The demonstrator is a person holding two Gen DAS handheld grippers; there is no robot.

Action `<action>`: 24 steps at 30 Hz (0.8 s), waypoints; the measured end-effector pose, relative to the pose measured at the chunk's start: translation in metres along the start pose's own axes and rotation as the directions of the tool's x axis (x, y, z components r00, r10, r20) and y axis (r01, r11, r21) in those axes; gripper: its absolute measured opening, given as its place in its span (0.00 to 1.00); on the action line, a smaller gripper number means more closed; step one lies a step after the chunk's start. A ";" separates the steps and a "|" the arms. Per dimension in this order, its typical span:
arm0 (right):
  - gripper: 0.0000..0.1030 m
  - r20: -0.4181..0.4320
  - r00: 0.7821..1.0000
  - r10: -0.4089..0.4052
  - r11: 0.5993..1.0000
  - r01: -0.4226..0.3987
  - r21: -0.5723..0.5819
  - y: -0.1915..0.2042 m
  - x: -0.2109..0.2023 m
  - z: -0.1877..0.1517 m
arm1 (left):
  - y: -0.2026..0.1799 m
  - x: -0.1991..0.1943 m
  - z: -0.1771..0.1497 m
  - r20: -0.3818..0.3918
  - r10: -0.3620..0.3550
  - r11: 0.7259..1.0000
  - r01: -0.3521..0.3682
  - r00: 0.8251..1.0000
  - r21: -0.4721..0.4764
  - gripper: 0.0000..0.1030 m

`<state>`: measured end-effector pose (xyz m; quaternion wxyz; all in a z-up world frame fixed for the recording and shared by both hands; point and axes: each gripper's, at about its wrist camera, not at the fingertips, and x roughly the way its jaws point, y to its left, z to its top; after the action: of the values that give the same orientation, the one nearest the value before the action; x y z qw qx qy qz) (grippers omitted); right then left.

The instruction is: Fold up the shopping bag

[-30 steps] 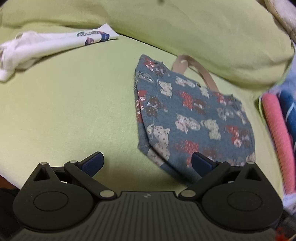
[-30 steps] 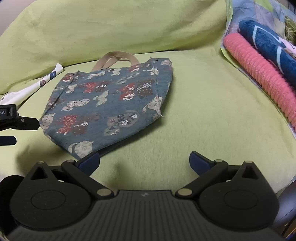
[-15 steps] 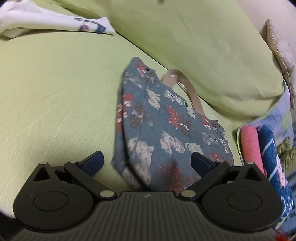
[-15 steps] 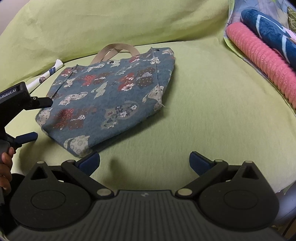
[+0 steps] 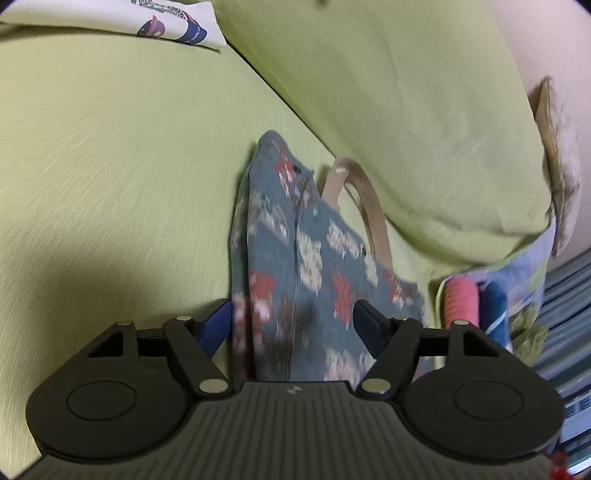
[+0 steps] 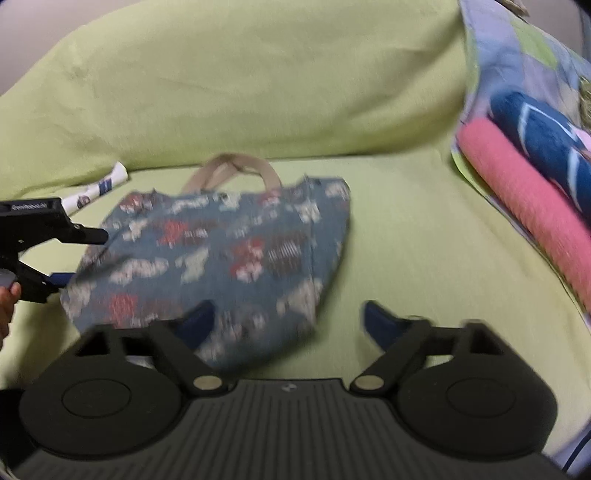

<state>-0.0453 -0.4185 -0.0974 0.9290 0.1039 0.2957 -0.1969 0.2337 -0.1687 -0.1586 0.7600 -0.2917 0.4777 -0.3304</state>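
Note:
A blue shopping bag [image 5: 303, 258] with a cat and flower print lies flat on the green sofa seat [image 5: 110, 166], its beige handle [image 5: 373, 206] toward the back cushion. My left gripper [image 5: 293, 325] straddles the bag's near side edge. Its jaws are closing, and the pads do not visibly press the cloth. In the right wrist view the same bag [image 6: 221, 251] fills the middle, handle [image 6: 236, 166] at the far side. My right gripper [image 6: 290, 325] hovers over the bag's near right corner, jaws closing with cloth between them. The left gripper [image 6: 79, 258] shows at the bag's left edge, with fingers of a hand behind it.
A white printed cloth bag [image 5: 177, 26] [image 6: 99, 188] lies at the far left by the green back cushion [image 6: 240, 92]. A rolled pink towel [image 6: 535, 206] and a blue towel [image 6: 546, 147] lie on a patchwork cloth to the right.
My left gripper has swung in to the bag's side edge, which now lies between its fingers. The right gripper has moved over the bag's near corner. Both pairs of jaws have narrowed.

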 end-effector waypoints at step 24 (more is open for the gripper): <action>0.19 -0.116 0.985 0.128 0.966 -0.098 0.240 -0.044 0.053 0.003 | -0.122 0.015 -0.021 0.016 -0.032 0.862 0.019 0.999 0.506 0.12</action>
<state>-0.0233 -0.4754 -0.1299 0.8988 0.2416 0.3240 -0.1696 0.1917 -0.2572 -0.0819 0.8109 -0.0926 0.3617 -0.4506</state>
